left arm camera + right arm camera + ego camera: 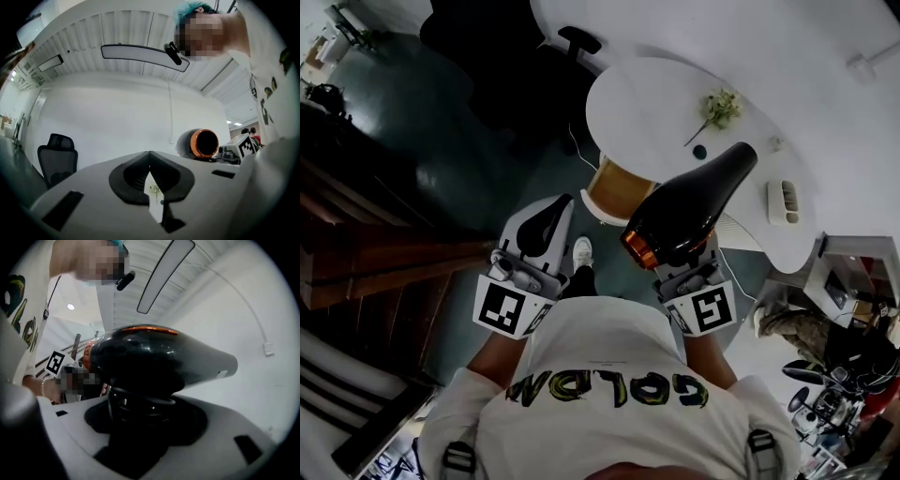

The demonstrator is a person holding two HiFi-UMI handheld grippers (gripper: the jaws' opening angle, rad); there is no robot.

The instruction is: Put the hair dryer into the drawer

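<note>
The hair dryer (689, 211) is black and glossy with an orange ring at its rear end. My right gripper (698, 267) is shut on its handle and carries it level in front of the person's chest. In the right gripper view the dryer's body (159, 357) fills the middle, and its handle stands between the jaws of the right gripper (140, 427). My left gripper (546, 220) is held beside it at the left, jaws together with nothing in them. The left gripper view shows the left gripper (150, 161) with only a thin slit, and the hair dryer (201, 143) off to its right. No drawer is in view.
A white round table (656, 103) lies ahead with a flower sprig (720, 108) and a small white holder (784, 202) on it. A black office chair (502, 56) stands at the far left of the table, and a yellow-seated chair (614, 187) just below the table. Dark wooden furniture (375, 253) runs along the left.
</note>
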